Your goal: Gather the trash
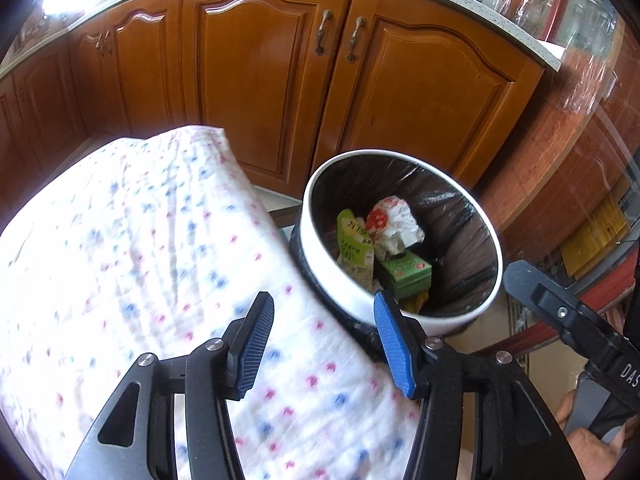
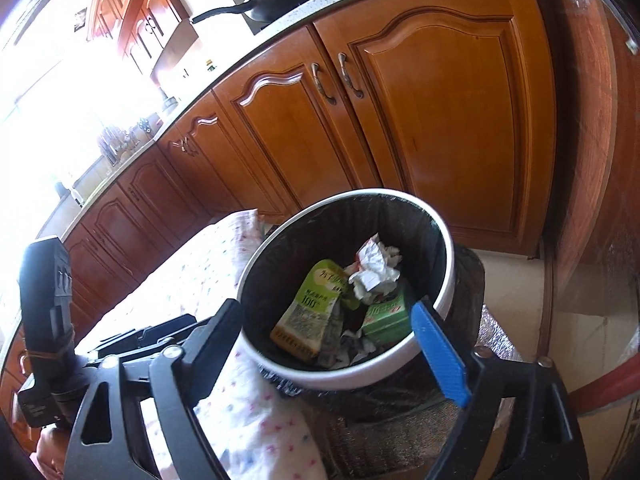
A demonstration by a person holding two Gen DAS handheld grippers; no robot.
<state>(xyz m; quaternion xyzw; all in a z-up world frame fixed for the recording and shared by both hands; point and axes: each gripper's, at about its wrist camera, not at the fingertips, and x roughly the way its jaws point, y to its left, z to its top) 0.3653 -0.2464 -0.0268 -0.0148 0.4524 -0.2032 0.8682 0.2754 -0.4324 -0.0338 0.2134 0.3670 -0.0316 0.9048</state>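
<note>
Both grippers stand spread and empty over a kitchen bin. The right gripper (image 2: 332,344) frames the near rim of the white, black-lined trash bin (image 2: 450,280), pointing down into it and nearer than the left gripper (image 1: 324,340), which hangs over the dotted cloth (image 1: 140,240) beside the bin's near-left rim. In the bin lie a green carton (image 2: 310,312), long axis running from near rim toward far, crumpled paper (image 2: 376,270) and a green box (image 2: 386,316).

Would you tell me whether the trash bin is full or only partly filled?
Partly filled: in the trash bin, the crumpled paper and green cartons lie well below the rim, with bare black liner above.
</note>
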